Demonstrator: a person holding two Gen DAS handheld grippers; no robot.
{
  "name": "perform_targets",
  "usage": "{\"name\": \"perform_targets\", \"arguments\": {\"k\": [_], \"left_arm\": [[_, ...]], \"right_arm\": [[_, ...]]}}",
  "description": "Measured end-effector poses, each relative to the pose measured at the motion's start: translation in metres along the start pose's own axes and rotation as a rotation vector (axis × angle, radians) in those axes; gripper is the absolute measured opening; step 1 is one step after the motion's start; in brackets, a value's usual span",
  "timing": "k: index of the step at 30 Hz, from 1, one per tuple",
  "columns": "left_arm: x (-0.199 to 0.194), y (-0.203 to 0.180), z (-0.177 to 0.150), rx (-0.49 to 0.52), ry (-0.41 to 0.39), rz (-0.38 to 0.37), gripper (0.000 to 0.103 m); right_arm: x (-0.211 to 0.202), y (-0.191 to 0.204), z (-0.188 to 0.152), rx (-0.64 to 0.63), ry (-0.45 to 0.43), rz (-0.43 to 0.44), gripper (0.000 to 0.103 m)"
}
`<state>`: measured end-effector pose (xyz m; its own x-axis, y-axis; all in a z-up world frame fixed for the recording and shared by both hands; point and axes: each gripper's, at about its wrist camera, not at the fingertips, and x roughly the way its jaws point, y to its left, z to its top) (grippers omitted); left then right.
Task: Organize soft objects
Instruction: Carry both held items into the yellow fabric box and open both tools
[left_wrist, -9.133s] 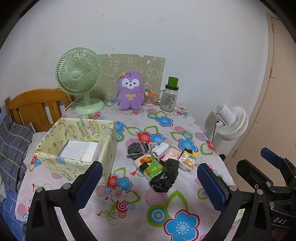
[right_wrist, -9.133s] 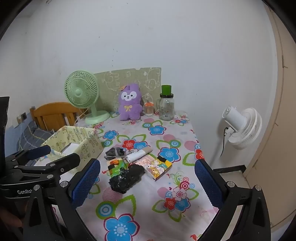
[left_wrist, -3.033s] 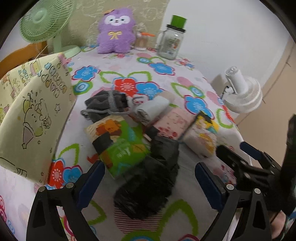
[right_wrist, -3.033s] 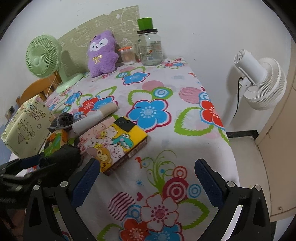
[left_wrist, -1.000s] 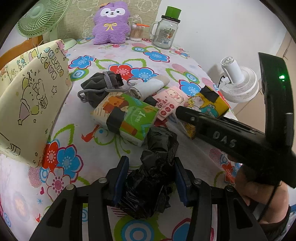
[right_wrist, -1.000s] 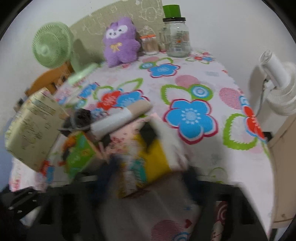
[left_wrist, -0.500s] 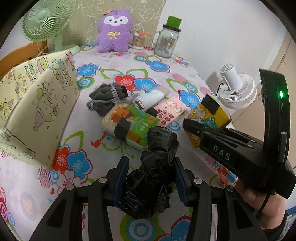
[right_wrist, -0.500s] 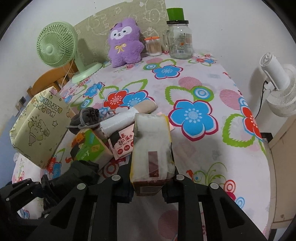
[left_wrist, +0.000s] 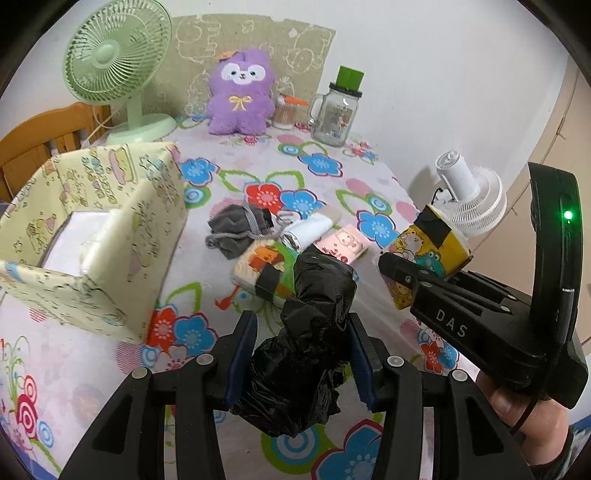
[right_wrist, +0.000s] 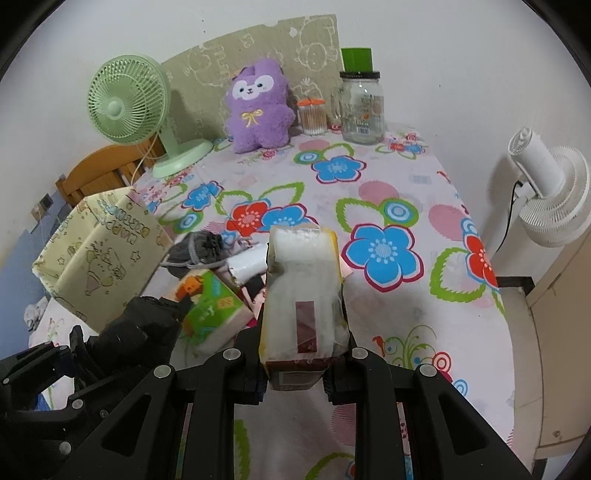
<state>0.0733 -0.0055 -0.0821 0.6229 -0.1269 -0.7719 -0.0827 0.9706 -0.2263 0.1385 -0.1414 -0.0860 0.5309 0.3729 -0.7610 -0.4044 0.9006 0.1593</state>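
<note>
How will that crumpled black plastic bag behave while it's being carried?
The crumpled black plastic bag probably stays floppy: it bulges past the left hand-held gripper. It looks light and compressible, squeezed between the pads. Its glossy film could slip.

Two black hand-held grippers with blue pads

The left gripper (left_wrist: 301, 356) has two angular black plastic arms studded with round silver screws, each ending in a flat blue pad (left_wrist: 242, 356). The right gripper (right_wrist: 301, 363) is built the same way: black struts, silver screw heads, its pads mostly hidden. Seen from the left wrist view, its side (left_wrist: 480, 314) carries the white letters "DAS", a tall curved black housing with a small lit green light, and a thin black cable near the hand (left_wrist: 524, 411). A dark cuff shows at the wrist.
</note>
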Motion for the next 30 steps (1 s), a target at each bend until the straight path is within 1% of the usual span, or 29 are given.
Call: {"name": "perform_targets", "arguments": {"k": [8, 25, 30], "left_arm": [[-0.024, 0.010, 0.004, -0.005, -0.050, 0.010, 0.049], [-0.064, 0.029, 0.009, -0.009, -0.129, 0.033, 0.050], [-0.070, 0.037, 0.010, -0.010, -0.143, 0.046, 0.050]], "right_arm": [[-0.019, 0.014, 0.006, -0.011, -0.036, -0.002, 0.025], [-0.050, 0.049, 0.018, -0.053, -0.104, 0.007, 0.025], [-0.055, 0.060, 0.015, -0.110, -0.087, -0.047, 0.025]]}}
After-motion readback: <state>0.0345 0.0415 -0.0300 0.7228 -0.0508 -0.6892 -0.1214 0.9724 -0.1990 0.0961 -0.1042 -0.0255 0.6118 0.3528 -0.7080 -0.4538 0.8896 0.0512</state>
